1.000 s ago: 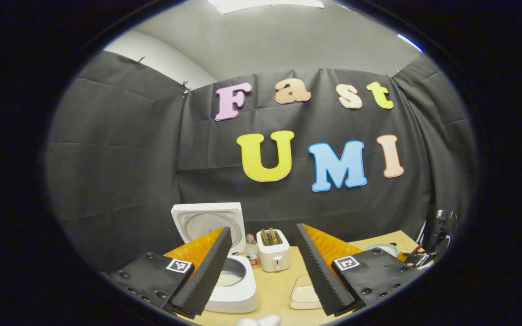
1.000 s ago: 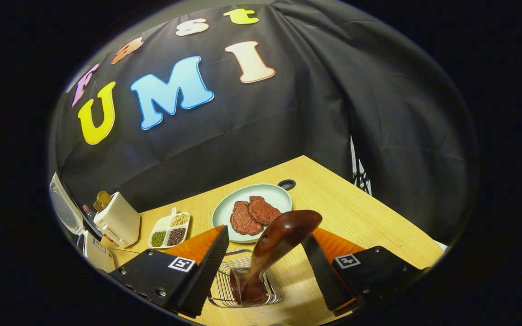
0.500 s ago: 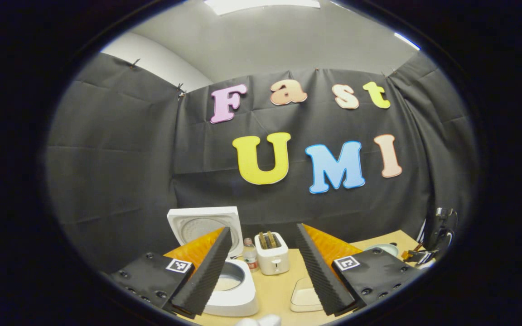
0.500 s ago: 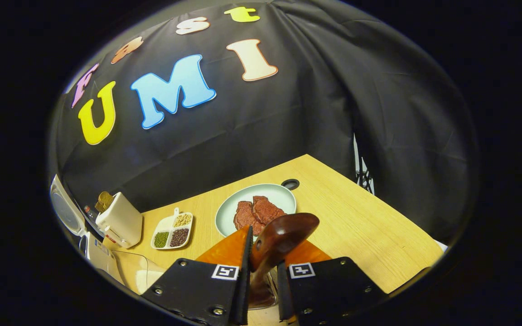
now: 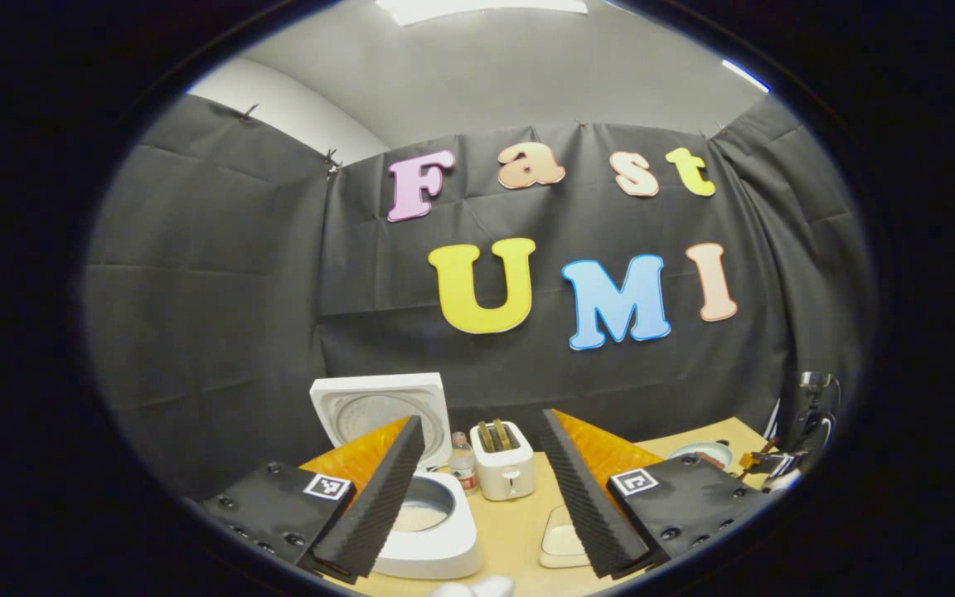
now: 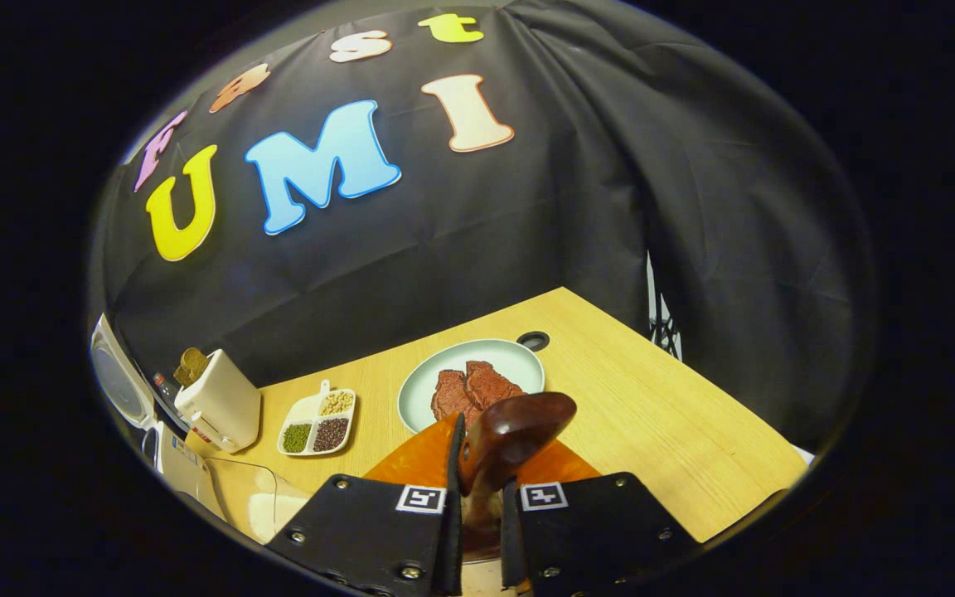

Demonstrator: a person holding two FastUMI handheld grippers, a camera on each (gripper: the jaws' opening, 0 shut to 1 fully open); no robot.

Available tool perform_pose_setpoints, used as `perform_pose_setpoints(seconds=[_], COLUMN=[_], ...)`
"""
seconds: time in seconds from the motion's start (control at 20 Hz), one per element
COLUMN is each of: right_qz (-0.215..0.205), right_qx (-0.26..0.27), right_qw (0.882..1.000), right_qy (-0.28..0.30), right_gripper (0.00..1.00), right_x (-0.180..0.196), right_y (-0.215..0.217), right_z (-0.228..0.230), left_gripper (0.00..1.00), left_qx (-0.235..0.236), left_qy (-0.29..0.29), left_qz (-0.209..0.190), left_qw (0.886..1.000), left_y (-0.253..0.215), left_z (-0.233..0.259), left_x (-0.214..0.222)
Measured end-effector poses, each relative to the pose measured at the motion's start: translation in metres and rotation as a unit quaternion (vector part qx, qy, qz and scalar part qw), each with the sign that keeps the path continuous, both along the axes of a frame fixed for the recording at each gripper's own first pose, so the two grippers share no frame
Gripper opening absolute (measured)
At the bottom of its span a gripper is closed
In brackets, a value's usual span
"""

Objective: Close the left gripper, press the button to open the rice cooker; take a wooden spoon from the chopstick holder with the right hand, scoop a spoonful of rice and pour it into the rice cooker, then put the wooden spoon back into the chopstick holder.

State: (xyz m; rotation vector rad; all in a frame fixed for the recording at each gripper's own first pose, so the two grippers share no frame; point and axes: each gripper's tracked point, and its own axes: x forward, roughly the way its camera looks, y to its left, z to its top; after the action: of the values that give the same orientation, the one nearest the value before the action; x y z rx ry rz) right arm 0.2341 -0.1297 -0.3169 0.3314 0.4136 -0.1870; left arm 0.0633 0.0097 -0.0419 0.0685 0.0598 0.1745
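Black cloth hangs behind a light wooden counter (image 5: pixel 519 531) in the left gripper view, with a grey ceiling above. At 6 o'clock the left tool (image 5: pixel 482 497) holds its two fingers wide apart, with nothing between them. Partly behind the finger at 7 o'clock stands the white rice cooker (image 5: pixel 432 531), its lid (image 5: pixel 378 410) raised upright and the inner pot open to view. Just beside the cooker, toward 6 o'clock, are a small bottle (image 5: pixel 462 468) and a white toaster (image 5: pixel 504 471) with slices in its slots. A pale shallow dish (image 5: pixel 559 543) lies by the finger at 5 o'clock. Far off at 4 o'clock something dark shows at the counter's edge, perhaps the other tool; it is too small to tell.

Turning to the right gripper view, the counter (image 6: pixel 676 431) runs from 8 to 4 o'clock. At 6 o'clock the right tool (image 6: pixel 480 531) is clamped on the wooden spoon (image 6: pixel 511 431), both fingers pressing its handle, the rounded end rising above them. Beyond it at the centre sits a pale green plate (image 6: pixel 519 356) bearing two pieces of meat (image 6: pixel 469 388). At 8 o'clock lies a divided tray (image 6: pixel 316 423) of beans, then the toaster (image 6: pixel 216 402) and the cooker's edge (image 6: pixel 117 385).
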Motion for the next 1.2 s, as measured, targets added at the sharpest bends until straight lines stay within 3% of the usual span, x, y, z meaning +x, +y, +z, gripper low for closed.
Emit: perform_pose_setpoints(seconds=[0.35, 0.65, 0.9, 1.2], right_qz=[0.009, 0.026, 0.064, 0.119], right_qx=[-0.013, -0.066, -0.093, -0.083], right_qw=[1.0, 0.995, 0.988, 0.983], right_qy=[-0.011, -0.064, -0.104, -0.114], right_gripper=[0.18, 0.18, 0.18, 0.18], right_x=[0.0, 0.0, -0.003, -0.014], right_y=[0.007, 0.025, 0.085, 0.186], right_z=[0.019, 0.109, 0.18, 0.188], left_gripper=[1.0, 1.0, 1.0, 1.0], left_qx=[0.001, -0.004, -0.007, -0.016], left_qy=[0.001, -0.004, -0.006, -0.005], left_qz=[0.002, 0.01, 0.019, 0.027], left_qw=[1.0, 1.0, 1.0, 1.0], left_y=[0.011, 0.039, 0.074, 0.109], left_z=[-0.005, -0.01, -0.019, -0.032], left_x=[-0.003, -0.011, -0.017, -0.033])
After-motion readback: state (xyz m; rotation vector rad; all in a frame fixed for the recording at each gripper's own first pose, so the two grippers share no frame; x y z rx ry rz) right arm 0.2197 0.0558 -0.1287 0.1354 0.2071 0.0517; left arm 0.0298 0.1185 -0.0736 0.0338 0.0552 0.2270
